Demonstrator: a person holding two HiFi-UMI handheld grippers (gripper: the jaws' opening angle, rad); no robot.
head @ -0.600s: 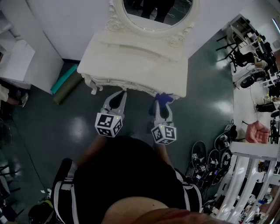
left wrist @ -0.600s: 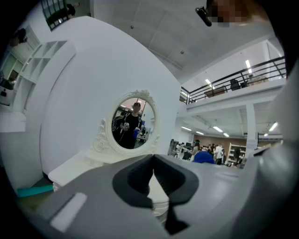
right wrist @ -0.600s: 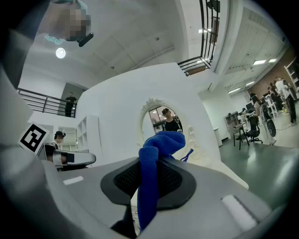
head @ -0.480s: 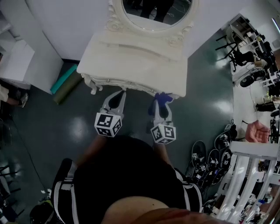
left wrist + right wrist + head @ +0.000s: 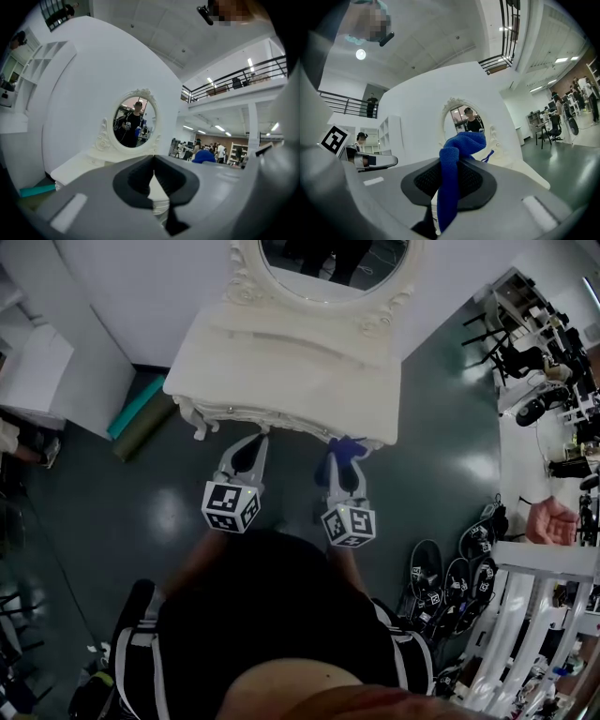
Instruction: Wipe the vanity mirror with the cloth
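Person (image 5: 272,615): stands in front of the vanity table (image 5: 281,371), facing it, with both forearms held forward and roughly parallel.

Left gripper (image 5: 257,440): held level in front of the table's front edge, towards its middle, with its marker cube (image 5: 230,507) at the end away from the table and its tips aimed at the table. In the left gripper view the left gripper (image 5: 153,169) has its pads pressed together at the tips, with nothing between them.

Right gripper (image 5: 344,454): just right of the left one, well apart from it, in front of the table's front right corner. Its own marker cube (image 5: 350,526) is at the end away from the table, and its tips almost reach the table's edge. In the right gripper view the right gripper (image 5: 451,177) is pinching the cloth.

Cloth (image 5: 457,150): blue and folded into a narrow strip. Its long axis runs along the jaws, with one end hanging down behind the pads and the bunched end poking out past the tips towards the table. In the head view the cloth (image 5: 349,448) sits right at the table's front right edge.

Vanity table: cream, with carved legs and a bare top.

Vanity mirror (image 5: 333,263): an oval in an ornate cream frame, upright at the back of the table, well apart from the cloth. Both gripper views face it (image 5: 133,124) (image 5: 466,119).
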